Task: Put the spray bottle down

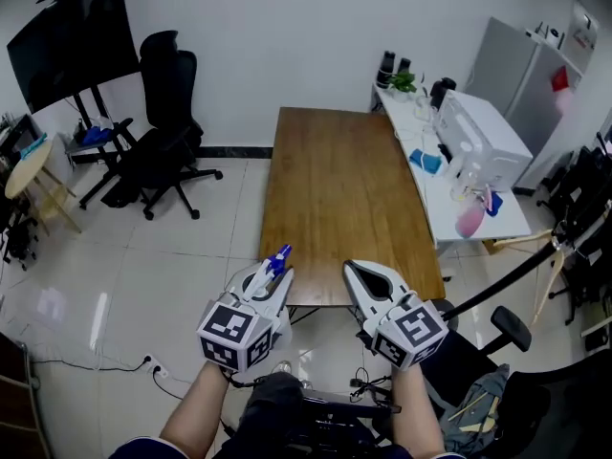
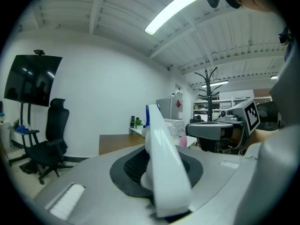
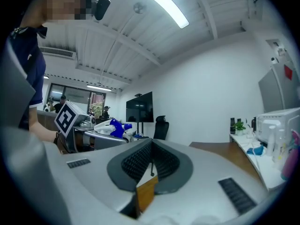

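Jaws of the left gripper (image 1: 271, 280) were clamped on the spray bottle (image 1: 278, 259), whose white body rose between the dark ribbed pads in the left gripper view and whose blue trigger head pointed forward, away from the person. The bottle was held in the air, not resting on anything; in the head view its blue tip showed against the near left corner of the long wooden table (image 1: 335, 189). The right gripper (image 1: 356, 272) hung just beside the left one, at about the same height, its jaws drawn together with nothing between them, and it too pointed toward the table's near end. Both grippers were held over the pale tiled floor (image 1: 182, 275), with the person's forearms reaching in from the bottom edge. To the right of the wooden table stood a white side table (image 1: 497, 220) carrying a white appliance (image 1: 478, 132), a pink bottle (image 1: 470, 220) and other small things. A black office chair (image 1: 164, 113) and a dark television (image 1: 72, 32) on a stand stood well apart at the left.
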Action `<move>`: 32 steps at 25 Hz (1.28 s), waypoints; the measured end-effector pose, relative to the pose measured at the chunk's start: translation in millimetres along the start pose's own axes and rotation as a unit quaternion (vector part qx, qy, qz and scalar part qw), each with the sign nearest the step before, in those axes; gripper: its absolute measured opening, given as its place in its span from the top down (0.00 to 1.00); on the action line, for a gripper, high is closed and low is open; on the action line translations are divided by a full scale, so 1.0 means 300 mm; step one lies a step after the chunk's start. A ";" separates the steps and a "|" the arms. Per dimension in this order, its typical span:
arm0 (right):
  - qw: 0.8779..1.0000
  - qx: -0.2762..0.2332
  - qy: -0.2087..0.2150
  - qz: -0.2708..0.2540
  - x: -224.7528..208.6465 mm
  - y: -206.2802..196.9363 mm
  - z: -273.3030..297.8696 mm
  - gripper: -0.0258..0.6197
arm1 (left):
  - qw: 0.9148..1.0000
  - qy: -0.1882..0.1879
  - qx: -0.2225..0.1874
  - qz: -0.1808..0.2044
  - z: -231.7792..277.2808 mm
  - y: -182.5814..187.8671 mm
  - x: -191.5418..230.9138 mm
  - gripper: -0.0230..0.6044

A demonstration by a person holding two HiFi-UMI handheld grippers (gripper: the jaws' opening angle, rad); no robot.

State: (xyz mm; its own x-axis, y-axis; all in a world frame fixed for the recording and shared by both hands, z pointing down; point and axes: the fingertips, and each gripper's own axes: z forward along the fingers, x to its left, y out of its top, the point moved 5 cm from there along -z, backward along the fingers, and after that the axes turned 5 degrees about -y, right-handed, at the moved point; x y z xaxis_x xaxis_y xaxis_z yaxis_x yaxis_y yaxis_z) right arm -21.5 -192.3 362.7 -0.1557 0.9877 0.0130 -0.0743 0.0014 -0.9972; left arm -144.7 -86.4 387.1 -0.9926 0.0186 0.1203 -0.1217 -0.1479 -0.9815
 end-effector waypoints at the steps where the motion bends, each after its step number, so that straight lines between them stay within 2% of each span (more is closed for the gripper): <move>1: 1.000 0.000 -0.010 0.002 -0.020 -0.001 -0.007 0.95 | 1.000 -0.010 0.001 0.002 0.025 0.005 -0.007 0.86; 9: 0.998 -0.010 -0.062 0.007 -0.121 0.014 -0.016 0.95 | 0.997 -0.071 0.010 0.021 0.175 0.037 -0.035 0.86; 20: 0.994 -0.002 -0.109 0.019 -0.165 -0.007 0.014 0.95 | 0.994 -0.107 0.025 0.025 0.319 0.027 0.022 0.86; 26: 0.985 0.011 -0.167 0.030 -0.232 -0.039 -0.036 0.95 | 0.987 -0.155 0.018 0.038 0.506 0.050 0.011 0.86; 32: 0.972 0.016 -0.232 0.034 -0.319 -0.053 -0.114 0.95 | 0.977 -0.207 0.004 0.056 0.716 0.064 -0.055 0.86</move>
State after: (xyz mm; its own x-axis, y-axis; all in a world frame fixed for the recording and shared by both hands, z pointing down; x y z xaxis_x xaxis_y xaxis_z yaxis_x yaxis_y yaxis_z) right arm 28.2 -281.6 374.9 -0.5879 0.8089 -0.0136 -0.0775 -0.0730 -0.9943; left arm -130.9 -301.9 398.3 -0.9148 -0.3988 0.0644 -0.0112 -0.1344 -0.9909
